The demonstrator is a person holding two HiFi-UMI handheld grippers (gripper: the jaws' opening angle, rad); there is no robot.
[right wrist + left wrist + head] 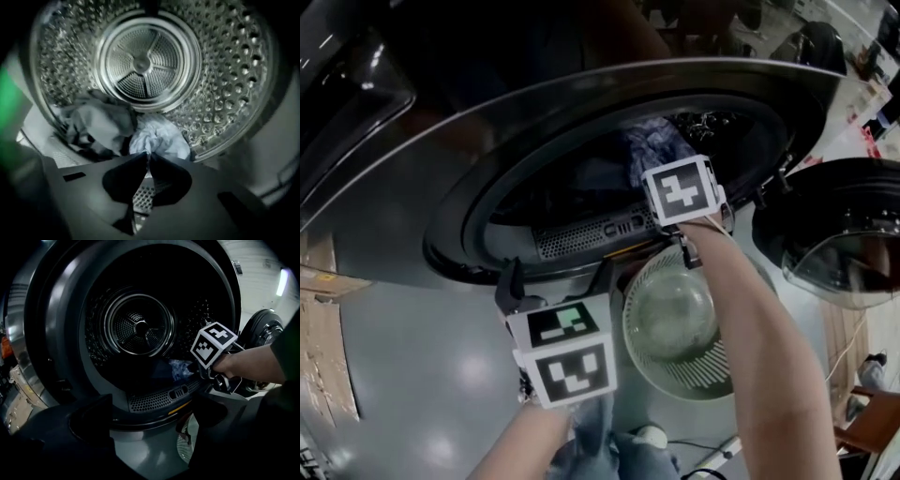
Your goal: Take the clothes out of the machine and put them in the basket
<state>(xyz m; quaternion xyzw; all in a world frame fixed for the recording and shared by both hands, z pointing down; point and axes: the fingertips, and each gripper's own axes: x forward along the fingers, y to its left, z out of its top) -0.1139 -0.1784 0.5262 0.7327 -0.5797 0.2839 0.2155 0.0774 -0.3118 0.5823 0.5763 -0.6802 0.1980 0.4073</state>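
The machine's drum [225, 70] holds a grey garment [93, 124] and, beside it, a crumpled light blue garment [159, 138]. My right gripper [147, 155] reaches into the door opening [534, 202], shut, with its tips pinching a fold of the light blue garment [652, 145]. From the left gripper view the right gripper [191, 366] sits at the drum's lower right lip against that cloth [180, 367]. My left gripper [558, 274] hangs open below the opening with nothing between its fingers. A round white basket [712, 380] stands on the floor under the right arm.
The machine's round glass door [844, 234] stands swung open at the right. Another dark door [347, 84] is at the upper left. A perforated lint grille [581, 239] runs along the opening's lower rim. Grey floor [422, 375] lies to the left of the basket.
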